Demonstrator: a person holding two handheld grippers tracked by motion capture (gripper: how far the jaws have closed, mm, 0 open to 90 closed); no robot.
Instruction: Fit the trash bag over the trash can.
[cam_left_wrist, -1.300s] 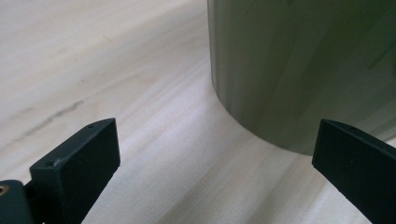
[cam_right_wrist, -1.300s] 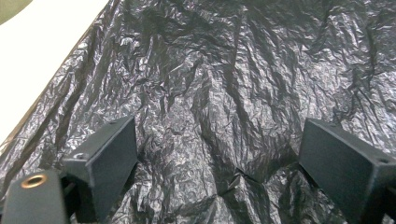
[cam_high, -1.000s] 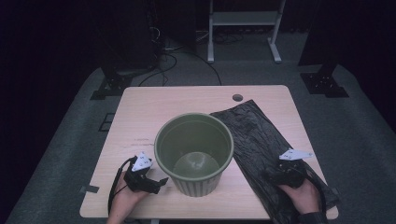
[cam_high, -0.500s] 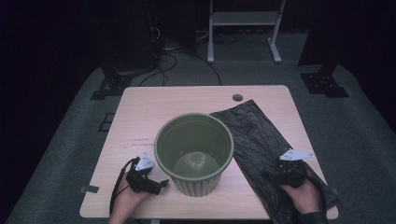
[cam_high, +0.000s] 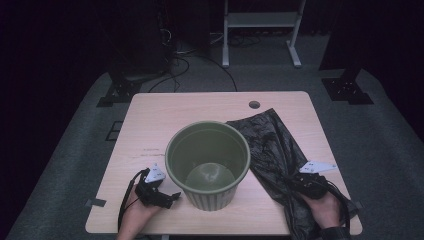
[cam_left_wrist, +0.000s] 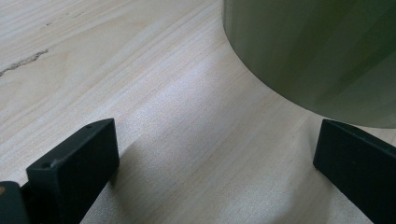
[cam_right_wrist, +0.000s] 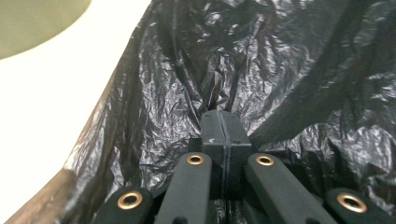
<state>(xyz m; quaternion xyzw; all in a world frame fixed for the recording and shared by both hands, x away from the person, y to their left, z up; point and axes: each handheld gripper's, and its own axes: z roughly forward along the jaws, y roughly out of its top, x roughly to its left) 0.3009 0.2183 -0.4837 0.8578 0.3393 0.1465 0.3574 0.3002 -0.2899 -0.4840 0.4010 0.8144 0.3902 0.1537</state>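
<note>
An olive-green ribbed bin stands upright and empty at the table's near middle. A crumpled black plastic bag lies flat to its right, down to the front edge. My left gripper rests low on the wood just left of the bin's base; in the left gripper view it is open, with bare table between the jaws and the bin's wall ahead on the right. My right gripper sits on the bag; its jaws have just been closing and now meet, pinching a fold of the bag.
The light wooden table has a cable hole near its far edge. A white stand and dark tripod feet stand on the grey floor beyond. A piece of tape sticks at the table's front left corner.
</note>
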